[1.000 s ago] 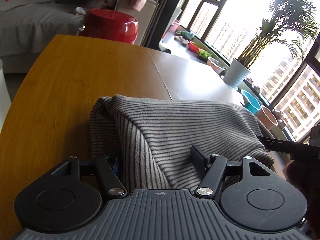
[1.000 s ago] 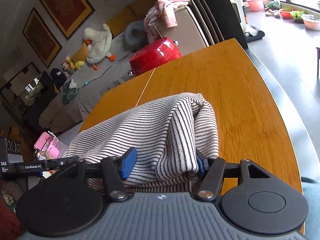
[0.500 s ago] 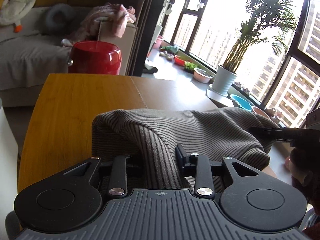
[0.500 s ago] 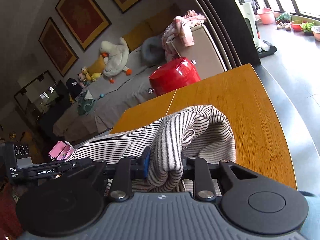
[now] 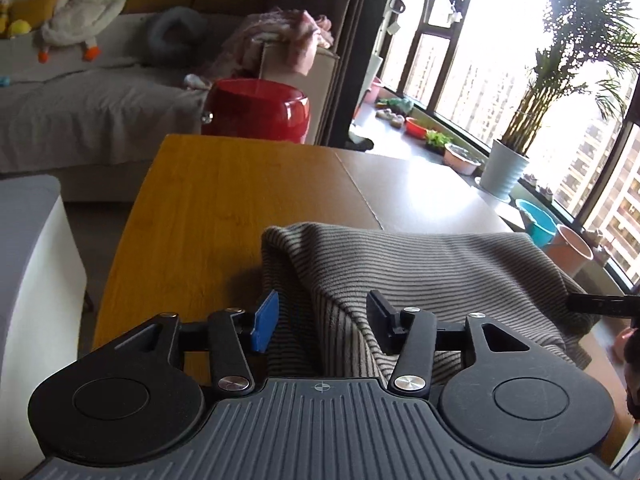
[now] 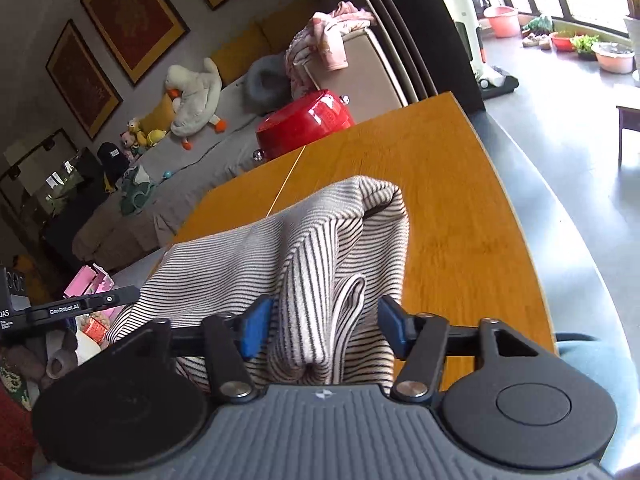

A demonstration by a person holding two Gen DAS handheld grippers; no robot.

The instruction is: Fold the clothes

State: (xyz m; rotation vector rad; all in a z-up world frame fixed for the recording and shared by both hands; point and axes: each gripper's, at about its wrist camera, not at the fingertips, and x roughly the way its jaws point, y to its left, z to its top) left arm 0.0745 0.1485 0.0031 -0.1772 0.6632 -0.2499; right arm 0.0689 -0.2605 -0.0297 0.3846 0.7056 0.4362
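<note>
My left gripper (image 5: 318,326) has just been opening, and the striped garment (image 5: 420,268) bunches between its jaws with the pads standing off the cloth. The garment lies heaped on the bench (image 5: 208,200), near my edge. My right gripper (image 6: 322,330) has also just been opening, jaws wide, with a fold of the same cloth loose between them. I judge a fold just laid down; next I need a fresh edge to grab.
</note>
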